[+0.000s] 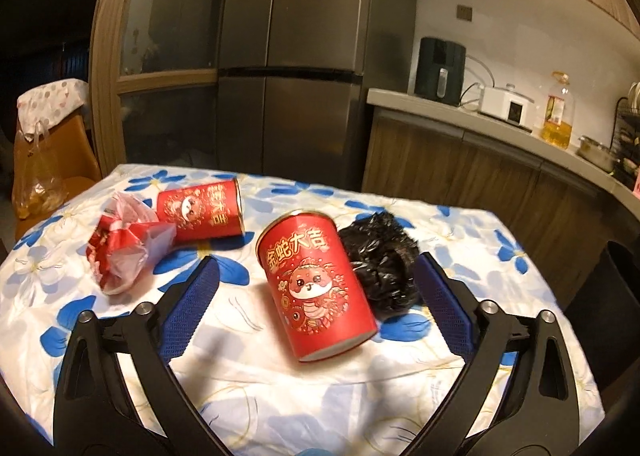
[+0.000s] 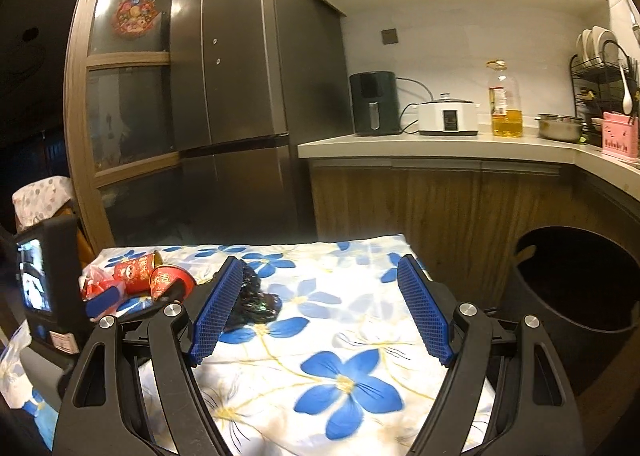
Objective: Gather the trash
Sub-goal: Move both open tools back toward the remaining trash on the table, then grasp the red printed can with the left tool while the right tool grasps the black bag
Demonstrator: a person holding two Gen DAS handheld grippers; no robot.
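Left gripper (image 1: 316,284) jaws wide, nothing gripped; tipped red can (image 1: 318,288) between fingers on floral table (image 1: 280,396), crumpled black bag (image 1: 382,268) touching its right. Second can (image 1: 202,210), red wrapper (image 1: 124,246) behind left. Right gripper (image 2: 320,296) gaping, empty; black bin (image 2: 576,296) beside table.

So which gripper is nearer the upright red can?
Left. The left gripper is open with the red can between its fingers; the right gripper is further right, beside the black bag.

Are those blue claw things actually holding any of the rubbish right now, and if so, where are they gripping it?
Nothing is held. The left gripper stands open around the near red can without touching it; the right gripper is open and empty.
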